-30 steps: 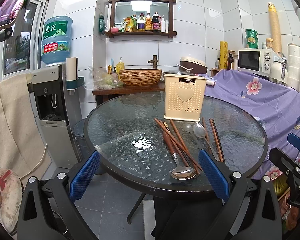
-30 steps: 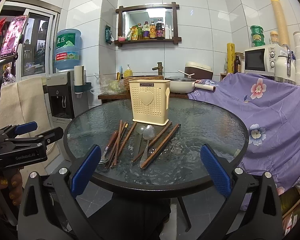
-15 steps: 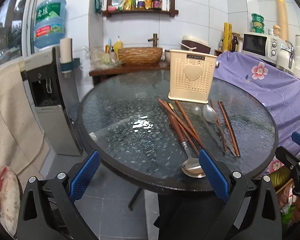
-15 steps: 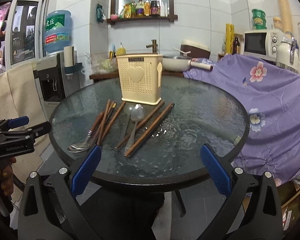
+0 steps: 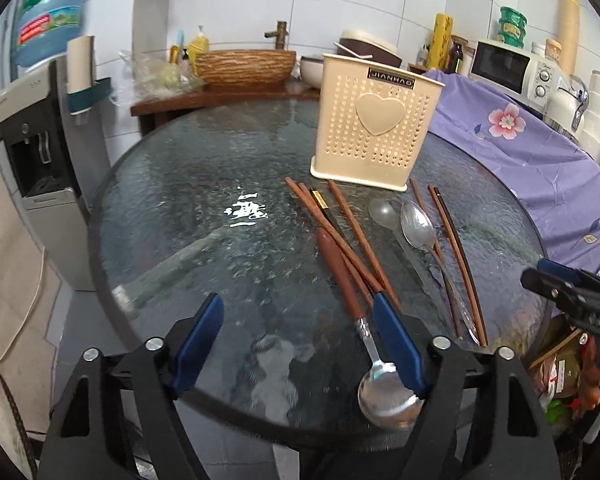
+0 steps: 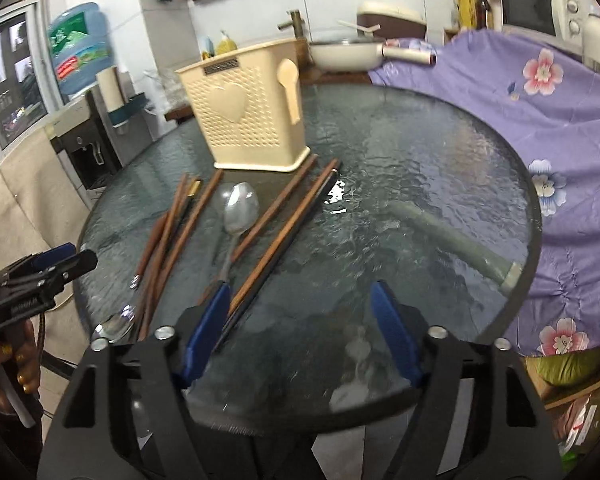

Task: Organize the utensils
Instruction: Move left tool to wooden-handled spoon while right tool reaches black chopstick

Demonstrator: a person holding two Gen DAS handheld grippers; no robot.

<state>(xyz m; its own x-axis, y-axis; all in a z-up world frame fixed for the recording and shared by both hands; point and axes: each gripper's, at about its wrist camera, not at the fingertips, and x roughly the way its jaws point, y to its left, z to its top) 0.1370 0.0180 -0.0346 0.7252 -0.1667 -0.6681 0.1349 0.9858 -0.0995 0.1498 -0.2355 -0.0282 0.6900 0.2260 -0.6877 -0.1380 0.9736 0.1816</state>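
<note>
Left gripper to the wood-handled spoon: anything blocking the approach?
Nothing visible. The left gripper is open over the near table edge, and the wood-handled spoon lies just ahead beside its right finger. Chopsticks lie across and against the spoon's handle, so a grasp there may catch them too.

The holder [image 5: 376, 124] is cream, dotted with small holes around a plain heart. The chopsticks [image 5: 352, 236] are reddish brown, the spoon [image 5: 418, 224] silver, and the table [image 5: 180, 216] is dark rippled glass. The cloth [image 6: 540, 92] is purple with pink flowers; the fingers [image 5: 198, 340] carry blue pads.
</note>
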